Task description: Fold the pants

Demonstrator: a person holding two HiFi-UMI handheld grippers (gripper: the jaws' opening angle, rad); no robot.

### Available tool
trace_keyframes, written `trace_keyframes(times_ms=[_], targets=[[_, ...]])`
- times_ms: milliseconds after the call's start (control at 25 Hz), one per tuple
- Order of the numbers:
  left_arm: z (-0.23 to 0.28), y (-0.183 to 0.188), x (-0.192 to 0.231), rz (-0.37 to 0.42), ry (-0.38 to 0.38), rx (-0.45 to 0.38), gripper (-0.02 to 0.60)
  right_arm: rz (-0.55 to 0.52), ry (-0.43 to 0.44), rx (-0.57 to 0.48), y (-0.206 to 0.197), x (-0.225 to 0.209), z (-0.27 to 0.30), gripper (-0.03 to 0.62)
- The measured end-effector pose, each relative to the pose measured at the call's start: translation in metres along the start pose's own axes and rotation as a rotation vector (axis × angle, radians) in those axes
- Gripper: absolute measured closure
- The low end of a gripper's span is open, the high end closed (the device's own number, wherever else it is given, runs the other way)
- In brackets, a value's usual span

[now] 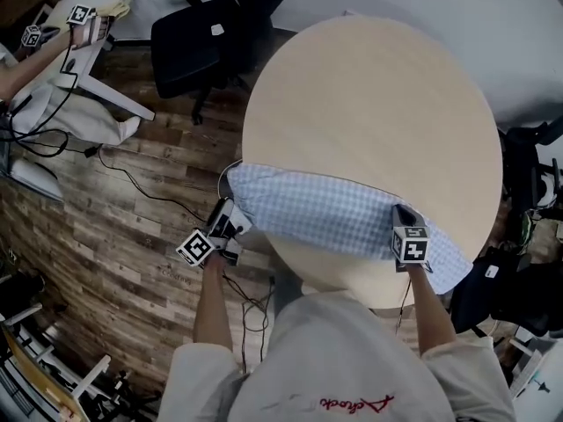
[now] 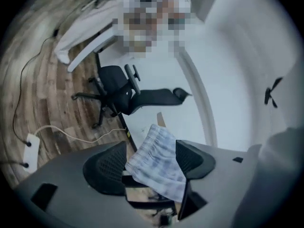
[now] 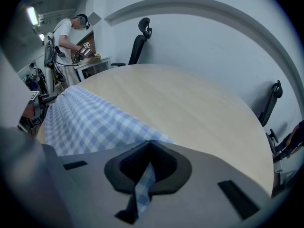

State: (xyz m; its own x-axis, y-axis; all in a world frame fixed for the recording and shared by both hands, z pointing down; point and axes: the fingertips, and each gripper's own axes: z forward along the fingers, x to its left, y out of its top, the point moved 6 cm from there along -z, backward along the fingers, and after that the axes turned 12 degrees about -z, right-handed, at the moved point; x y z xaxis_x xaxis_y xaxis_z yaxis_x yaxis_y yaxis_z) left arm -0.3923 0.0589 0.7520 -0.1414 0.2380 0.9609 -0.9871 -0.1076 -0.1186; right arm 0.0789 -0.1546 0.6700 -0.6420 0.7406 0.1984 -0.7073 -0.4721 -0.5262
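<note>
In the head view, the checked pants are seen stretched along the near edge of the round worktop, between the left tongs and the right tongs. In the left gripper view, the tongs are held wide, with one end of the pants lying loose between them, unpressed. In the right gripper view, the tongs are clamped tight on a fold of the pants.
</note>
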Motion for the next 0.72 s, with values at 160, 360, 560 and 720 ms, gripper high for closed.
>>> trace_keyframes(times_ms=[160,360,560,720], targets=[[-0.014,-0.024,0.008,-0.307,-0.177,-0.136,0.265,0.002,0.006,0.012,-0.003,0.003,0.003,0.565],[-0.017,-0.046,0.019,-0.432,-0.206,-0.186,0.264,-0.002,0.005,0.011,0.0,0.003,0.0,0.565],[-0.002,-0.064,0.029,-0.504,-0.201,-0.193,0.259,-0.007,0.007,0.005,-0.003,0.002,-0.001,0.565],[0.004,-0.065,0.033,-0.58,-0.256,-0.248,0.252,-0.014,0.012,0.001,-0.003,0.0,0.0,0.565]])
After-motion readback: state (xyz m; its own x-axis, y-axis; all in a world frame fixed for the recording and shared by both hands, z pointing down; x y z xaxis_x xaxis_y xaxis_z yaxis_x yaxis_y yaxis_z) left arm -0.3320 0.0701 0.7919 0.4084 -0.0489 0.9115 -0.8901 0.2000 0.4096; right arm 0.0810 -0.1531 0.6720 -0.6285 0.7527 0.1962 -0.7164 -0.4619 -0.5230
